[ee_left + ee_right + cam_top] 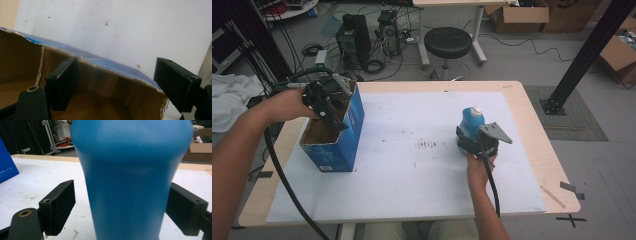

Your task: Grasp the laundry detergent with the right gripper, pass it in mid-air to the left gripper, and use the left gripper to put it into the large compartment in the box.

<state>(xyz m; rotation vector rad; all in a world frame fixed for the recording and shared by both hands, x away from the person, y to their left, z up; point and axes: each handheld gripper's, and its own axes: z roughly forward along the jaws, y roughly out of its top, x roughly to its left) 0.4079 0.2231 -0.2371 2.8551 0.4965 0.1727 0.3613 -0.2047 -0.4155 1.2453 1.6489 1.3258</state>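
An open-topped blue cardboard box (337,137) stands at the table's left side. My left gripper (326,102) hovers at its top rim, open. In the left gripper view this gripper (116,72) straddles the box's torn wall (100,62), one jaw inside the brown interior and the other outside. A blue bottle (472,121) with a white cap stands upright right of centre. My right gripper (476,142) is at its near side. In the right gripper view the bottle (130,170) stands between the open jaws of that gripper (120,195), with a gap on the left jaw's side.
A white sheet (412,175) covers most of the wooden table. Beyond the far edge stand a black stool (447,42) and computer towers (354,37). A black post (587,55) slants at the right. White cloth (227,100) lies off the left edge.
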